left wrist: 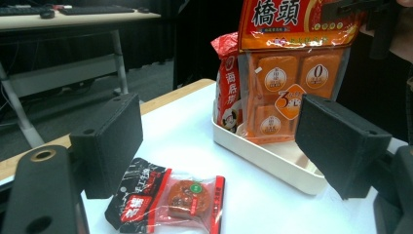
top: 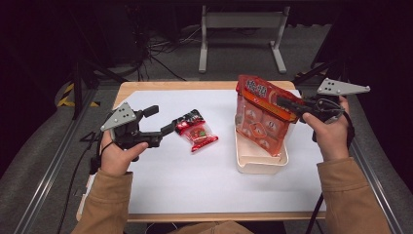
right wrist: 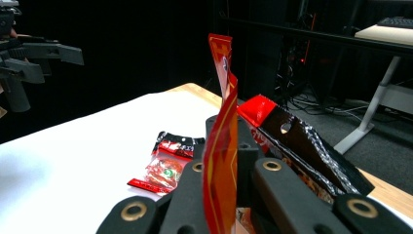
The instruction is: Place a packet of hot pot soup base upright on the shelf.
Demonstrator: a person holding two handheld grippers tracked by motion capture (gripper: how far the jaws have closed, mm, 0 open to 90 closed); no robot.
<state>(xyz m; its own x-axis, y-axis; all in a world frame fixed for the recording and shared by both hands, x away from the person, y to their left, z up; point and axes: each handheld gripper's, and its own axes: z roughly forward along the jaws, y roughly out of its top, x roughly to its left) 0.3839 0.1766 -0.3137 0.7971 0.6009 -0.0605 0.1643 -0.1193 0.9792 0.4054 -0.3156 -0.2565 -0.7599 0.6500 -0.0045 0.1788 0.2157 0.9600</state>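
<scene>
The right gripper (top: 292,105) is clamped on the top edge of the big orange snack bag (top: 260,117), holding it upright in the white tray (top: 260,163) at about three o'clock on the table, likely to seat it there. The left gripper (top: 163,121), jaws apart, points at the small red packet (top: 197,130) near the centre, seemingly next. White sheet (top: 195,180) over a wooden table (top: 146,87); dark room, grey floor.

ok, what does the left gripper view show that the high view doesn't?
Left gripper view: a red bag upright beside the orange pack, and a desk with a keyboard behind. High view: the left hand, the right hand and the whole table. Shared: small snack packet flat on the table, orange pack standing in the white tray, right gripper shut on its top.
</scene>
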